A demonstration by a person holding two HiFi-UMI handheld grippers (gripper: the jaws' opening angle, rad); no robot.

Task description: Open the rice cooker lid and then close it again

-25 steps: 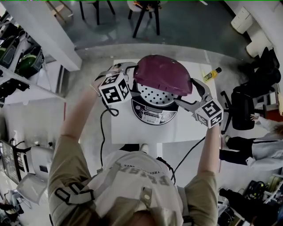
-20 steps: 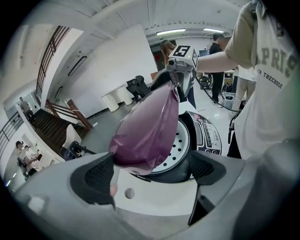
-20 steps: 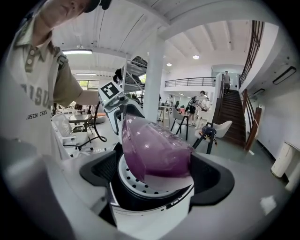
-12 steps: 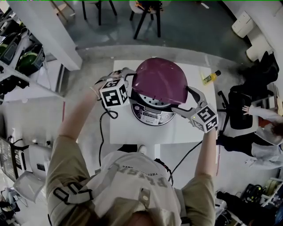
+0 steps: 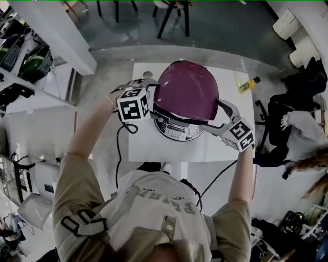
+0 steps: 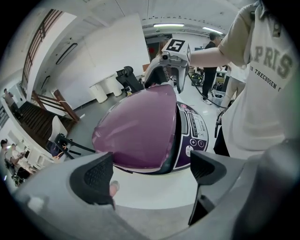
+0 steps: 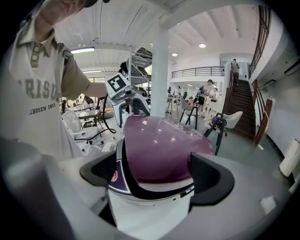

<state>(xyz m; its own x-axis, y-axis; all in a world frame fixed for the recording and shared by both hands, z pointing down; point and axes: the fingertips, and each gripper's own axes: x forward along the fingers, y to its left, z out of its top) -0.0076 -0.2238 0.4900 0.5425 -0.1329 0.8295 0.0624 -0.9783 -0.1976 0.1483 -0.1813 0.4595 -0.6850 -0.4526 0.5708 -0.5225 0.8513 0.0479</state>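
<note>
The rice cooker (image 5: pixel 174 130) stands on the white table (image 5: pixel 148 151), its control panel toward me. Its purple lid (image 5: pixel 187 91) is down over the body, with a thin dark gap along the front rim (image 7: pixel 154 190). My left gripper (image 5: pixel 148 88) is at the cooker's left side, open; the lid (image 6: pixel 140 126) lies just beyond its pads (image 6: pixel 93 176), nothing between them. My right gripper (image 5: pixel 214 116) is at the cooker's right side, open, its jaws spread on either side of the lid (image 7: pixel 164 145) and the body's edge, with no clear grip.
A yellow bottle (image 5: pixel 247 84) lies at the table's far right corner. The power cable (image 5: pixel 123 135) hangs off the left edge. Chairs (image 5: pixel 171 10) stand beyond the table, shelves (image 5: pixel 20 56) at the left, a person (image 5: pixel 302 135) at the right.
The purple lid has swung down from half raised, hiding the perforated inner plate. Both grippers stayed beside the cooker and shifted slightly with it.
</note>
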